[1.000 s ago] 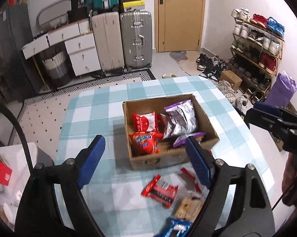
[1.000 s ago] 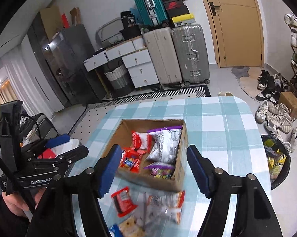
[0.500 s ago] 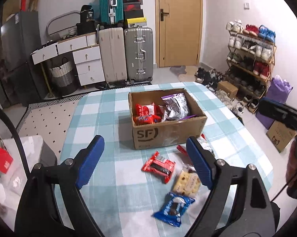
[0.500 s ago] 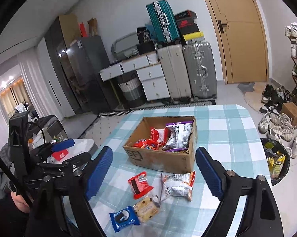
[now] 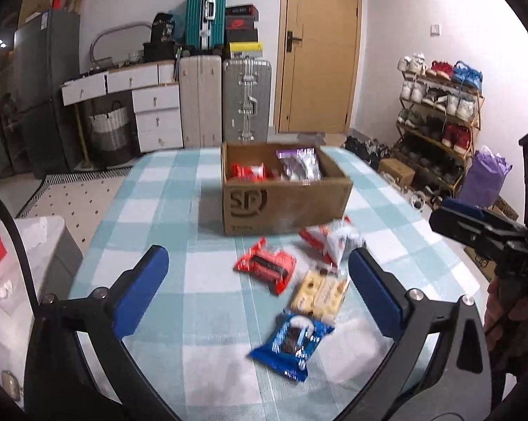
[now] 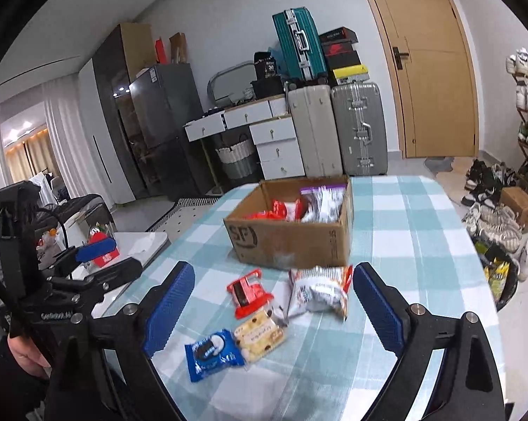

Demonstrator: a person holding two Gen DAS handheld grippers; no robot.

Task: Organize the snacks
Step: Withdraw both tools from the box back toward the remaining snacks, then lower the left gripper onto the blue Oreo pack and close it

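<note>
Even indoor light, fisheye warping, slight blur

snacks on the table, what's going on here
A person holds a gripper in each hand above a checked table. Both the left gripper and the right gripper are open and empty. A cardboard box already holds some snacks; four packets, including a blue cookie packet, lie loose in front of it.

both wrist views look forward over the table (image 5: 166, 210), sharing the box (image 5: 285, 207) (image 6: 292, 242)
</note>
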